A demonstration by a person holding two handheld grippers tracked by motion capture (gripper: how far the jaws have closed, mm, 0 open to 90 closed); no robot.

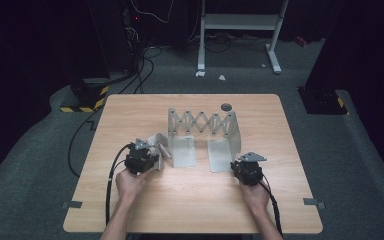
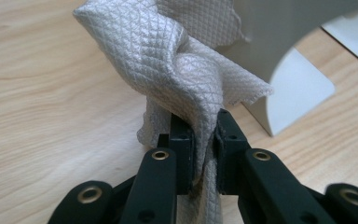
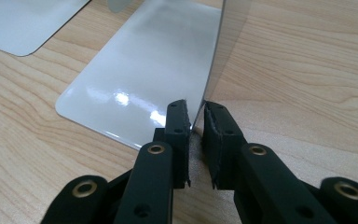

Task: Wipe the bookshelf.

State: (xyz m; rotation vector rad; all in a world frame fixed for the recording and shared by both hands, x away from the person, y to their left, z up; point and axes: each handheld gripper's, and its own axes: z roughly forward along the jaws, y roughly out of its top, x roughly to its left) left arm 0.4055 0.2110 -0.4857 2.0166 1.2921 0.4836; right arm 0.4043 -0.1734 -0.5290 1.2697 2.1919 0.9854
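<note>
A white quilted cloth (image 2: 168,60) rises crumpled from between the jaws of my left gripper (image 2: 204,133), which is shut on its lower folds. From above, the cloth (image 1: 158,142) sits just left of a grey metal folding rack (image 1: 202,122), with the left gripper (image 1: 155,157) right behind it. My right gripper (image 3: 195,119) is shut on the near edge of the rack's thin upright end wall (image 3: 223,56). That wall's glossy base plate (image 3: 144,70) lies flat on the wood to its left. In the high view the right gripper (image 1: 236,161) is at the rack's right front corner.
The wooden table (image 1: 190,200) carries a small grey disc (image 1: 226,106) behind the rack. The rack's other base plate (image 1: 184,151) lies flat at centre. Cables trail from both grippers off the front edge. A white stand (image 1: 240,22) is on the floor beyond.
</note>
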